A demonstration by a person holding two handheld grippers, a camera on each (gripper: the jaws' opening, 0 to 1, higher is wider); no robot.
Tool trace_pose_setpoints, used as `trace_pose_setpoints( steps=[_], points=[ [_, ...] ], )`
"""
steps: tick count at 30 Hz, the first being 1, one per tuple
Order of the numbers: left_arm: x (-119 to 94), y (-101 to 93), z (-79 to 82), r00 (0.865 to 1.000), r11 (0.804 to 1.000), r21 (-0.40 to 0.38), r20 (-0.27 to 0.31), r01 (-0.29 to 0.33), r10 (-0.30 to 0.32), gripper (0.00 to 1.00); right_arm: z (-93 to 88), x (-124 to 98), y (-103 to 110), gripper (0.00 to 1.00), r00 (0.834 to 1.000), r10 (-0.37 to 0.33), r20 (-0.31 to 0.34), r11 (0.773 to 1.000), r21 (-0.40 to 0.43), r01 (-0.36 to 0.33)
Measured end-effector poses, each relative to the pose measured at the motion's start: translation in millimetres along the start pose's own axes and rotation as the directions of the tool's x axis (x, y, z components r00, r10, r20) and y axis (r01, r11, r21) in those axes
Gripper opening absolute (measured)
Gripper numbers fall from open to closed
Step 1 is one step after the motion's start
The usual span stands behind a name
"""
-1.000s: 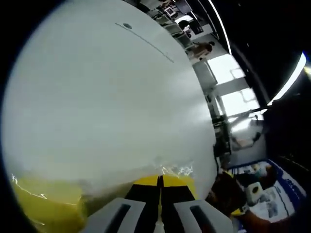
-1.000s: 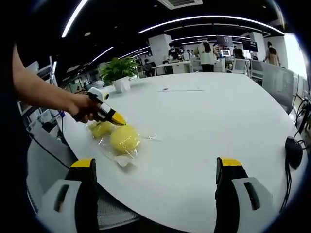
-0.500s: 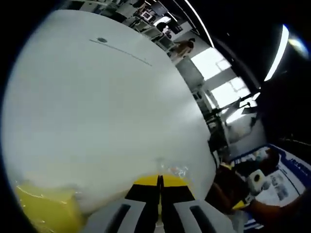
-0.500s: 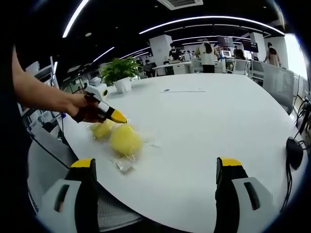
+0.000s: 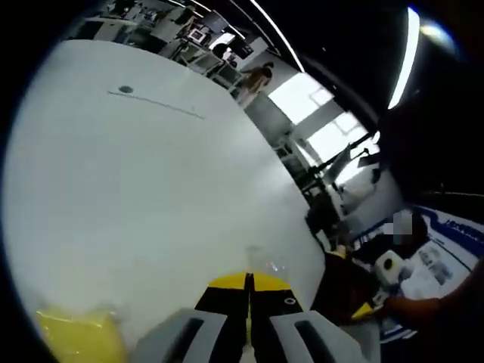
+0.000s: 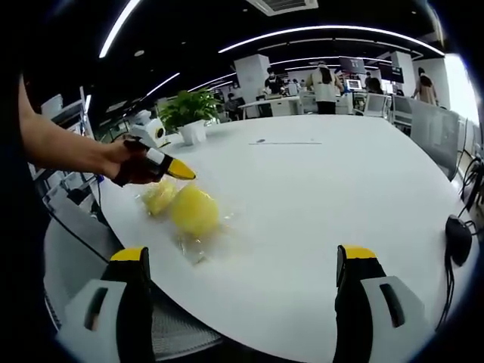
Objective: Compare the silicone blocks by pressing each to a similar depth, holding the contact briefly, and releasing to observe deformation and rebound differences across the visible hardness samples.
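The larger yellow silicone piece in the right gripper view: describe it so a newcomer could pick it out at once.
Start at the big white table and go to its near left part, below the potted plant. Two yellow pieces lie there side by side in clear wrap, just under the left gripper held by a hand. The larger silicone piece is the rounder, nearer one; its neighbour, the smaller piece, sits to its left.

Bright ceiling strip lights (image 6: 333, 34), window glare (image 5: 318, 113), heavy fisheye warp, left gripper view motion-blurred.
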State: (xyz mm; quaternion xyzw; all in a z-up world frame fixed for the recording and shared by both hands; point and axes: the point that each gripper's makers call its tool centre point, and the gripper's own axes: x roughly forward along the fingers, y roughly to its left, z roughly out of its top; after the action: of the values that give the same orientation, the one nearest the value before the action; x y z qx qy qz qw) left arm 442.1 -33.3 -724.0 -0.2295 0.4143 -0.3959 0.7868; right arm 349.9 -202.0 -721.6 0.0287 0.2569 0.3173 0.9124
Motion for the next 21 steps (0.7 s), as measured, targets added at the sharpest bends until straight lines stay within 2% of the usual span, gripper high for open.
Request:
trace_pose_setpoints(
  steps=[3, 5, 8, 21],
  points=[
    [-1.5, -5.9, 3.2, 1.000, 1.000, 0.018, 0.004, 0.000, 0.000, 0.00, 2.0, 0.6, 1.5, 0.96, 1.000, 0.004, 0.002, 1.000, -0.004, -0.004],
    [-2.6, -8.6, 4.2, 1.000, 0.996, 0.086, 0.007, -0.013, 0.012, 0.00, 2.6, 0.8, 1.5, 0.96, 1.000, 0.005, 0.003, 1.000, -0.006, -0.005],
    [-4.1, -14.9, 2.9, 1.000, 0.993, 0.113, 0.006, -0.017, 0.016, 0.00, 3.1, 1.2, 1.7, 0.96, 1.000, 0.006, 0.003, 1.000, -0.007, -0.006],
    [-13.8, -25.8, 14.0, 0.999, 0.982, 0.186, 0.044, -0.040, 0.033, 0.00, 5.2, -0.2, 5.6, 0.96, 1.000, 0.012, 0.016, 1.000, -0.012, -0.012]
  ],
)
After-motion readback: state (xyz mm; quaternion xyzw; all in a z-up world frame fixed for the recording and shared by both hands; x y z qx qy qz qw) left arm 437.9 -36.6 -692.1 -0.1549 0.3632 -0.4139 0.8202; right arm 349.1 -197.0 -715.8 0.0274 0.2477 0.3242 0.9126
